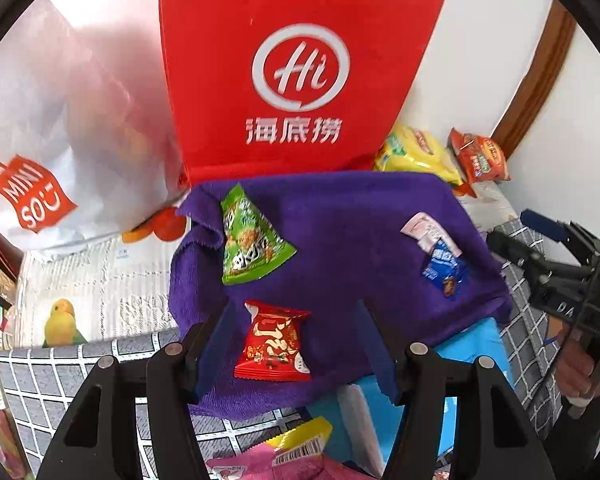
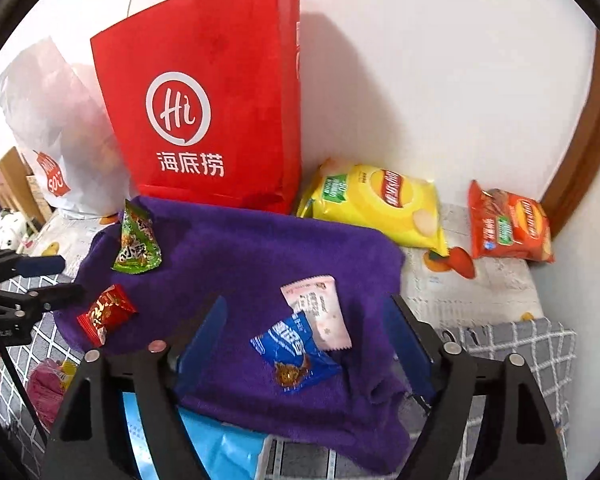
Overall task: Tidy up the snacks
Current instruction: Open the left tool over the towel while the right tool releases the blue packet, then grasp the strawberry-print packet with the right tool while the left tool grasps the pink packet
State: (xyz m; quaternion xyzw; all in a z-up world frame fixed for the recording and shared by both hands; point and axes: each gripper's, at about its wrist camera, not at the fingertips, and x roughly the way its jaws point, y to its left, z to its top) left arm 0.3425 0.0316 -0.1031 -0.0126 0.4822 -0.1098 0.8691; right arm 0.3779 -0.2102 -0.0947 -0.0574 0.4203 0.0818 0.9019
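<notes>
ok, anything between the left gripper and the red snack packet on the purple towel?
Nothing visible. The left gripper is open, with the small red snack packet lying flat on the purple towel between its fingers; the green triangular packet lies beyond.

both wrist views look down close, sharing purple towel [image 1: 340, 240] [image 2: 240, 264].

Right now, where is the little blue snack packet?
The blue packet lies on the purple towel, between the open right claw's fingers, partly under a pale pink packet. The left wrist view shows it far right.
</notes>
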